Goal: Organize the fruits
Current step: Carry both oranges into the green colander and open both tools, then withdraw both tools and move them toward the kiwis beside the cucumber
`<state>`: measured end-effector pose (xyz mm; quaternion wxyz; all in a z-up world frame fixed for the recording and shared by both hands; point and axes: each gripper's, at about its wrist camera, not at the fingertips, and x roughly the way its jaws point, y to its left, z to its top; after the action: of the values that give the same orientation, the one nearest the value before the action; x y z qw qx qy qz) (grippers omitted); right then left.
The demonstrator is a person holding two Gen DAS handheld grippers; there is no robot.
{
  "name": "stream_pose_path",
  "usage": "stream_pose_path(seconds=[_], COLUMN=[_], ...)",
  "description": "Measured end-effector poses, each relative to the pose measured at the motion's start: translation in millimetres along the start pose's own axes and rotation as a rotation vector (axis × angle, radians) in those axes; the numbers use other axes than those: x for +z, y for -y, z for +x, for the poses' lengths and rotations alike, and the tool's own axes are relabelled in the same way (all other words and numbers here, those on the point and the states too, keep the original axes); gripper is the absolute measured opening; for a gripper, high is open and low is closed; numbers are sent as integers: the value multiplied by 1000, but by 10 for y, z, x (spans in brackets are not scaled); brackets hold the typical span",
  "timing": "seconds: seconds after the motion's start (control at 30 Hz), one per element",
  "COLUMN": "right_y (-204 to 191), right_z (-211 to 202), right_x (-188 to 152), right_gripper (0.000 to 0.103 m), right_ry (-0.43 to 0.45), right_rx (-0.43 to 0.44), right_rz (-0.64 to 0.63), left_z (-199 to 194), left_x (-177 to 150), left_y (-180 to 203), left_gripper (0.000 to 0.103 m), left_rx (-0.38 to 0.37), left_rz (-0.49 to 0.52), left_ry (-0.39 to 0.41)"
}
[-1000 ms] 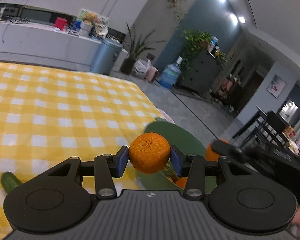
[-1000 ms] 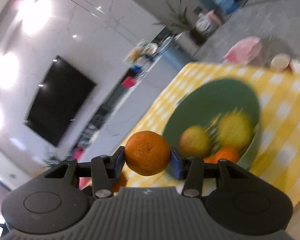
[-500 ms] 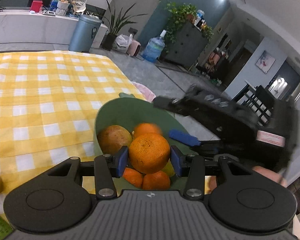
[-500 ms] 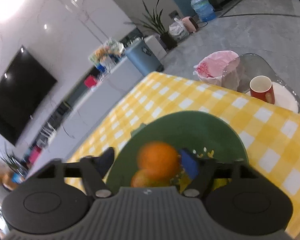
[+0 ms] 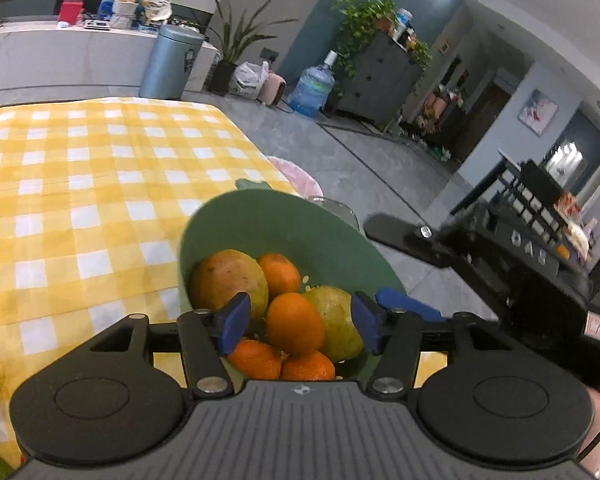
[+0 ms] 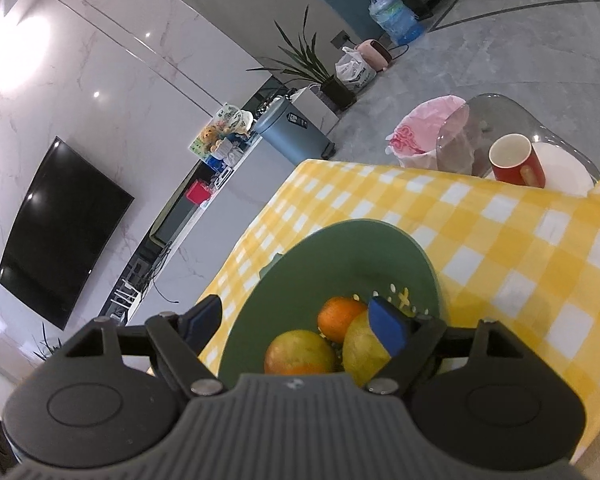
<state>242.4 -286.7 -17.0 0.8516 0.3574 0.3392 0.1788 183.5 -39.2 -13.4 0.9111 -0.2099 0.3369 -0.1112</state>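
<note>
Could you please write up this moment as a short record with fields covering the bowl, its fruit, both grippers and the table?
bowl: green bowl on the yellow checked tablecloth, near the table's edge
fruit in bowl: several oranges and two larger yellow-green fruits
left gripper: open over the bowl, fingers just spread, nothing pressed between them
right gripper: open over the bowl, fingers just spread, holding nothing
also on table: red mug at the far edge
</note>
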Motion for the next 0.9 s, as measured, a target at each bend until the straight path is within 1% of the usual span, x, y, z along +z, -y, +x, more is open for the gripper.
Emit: stream_pose_path(seconds=[0.1, 0.2, 0.37, 0.43, 0.5, 0.6, 0.67, 0.9], right_y=[-14, -56, -219, -290, -361, -474, -545, -749], right_z=[-31, -88, -197, -233, -270, -323, -366, -521], right_x=[-9, -34, -104, -133, -173, -245, -298, -426], right_gripper=[78, 78, 78, 78, 78, 78, 78, 78], right_ry=[-2, -10, -26, -34, -48, -68, -72, -91], right_rx=[5, 6, -35, -54, -68, -107, -122, -109], right_rz=[-5, -25, -85, -104, -118, -155, -177, -209], left_z=[-120, -241, -445, -502, -534, -648, -717, -932], left_x=[13, 32, 45, 68, 84, 77, 75, 53], left_y=[-42, -50, 20, 37, 45, 33, 32, 10], left_gripper=[67, 67, 73, 77, 78, 78, 78, 78], left_rx=[6, 27, 52, 65, 100, 122, 132, 152], left_rz=[-22, -20, -8, -15, -18, -21, -22, -39], left_ry=[15, 16, 26, 7, -42, -30, -37, -40])
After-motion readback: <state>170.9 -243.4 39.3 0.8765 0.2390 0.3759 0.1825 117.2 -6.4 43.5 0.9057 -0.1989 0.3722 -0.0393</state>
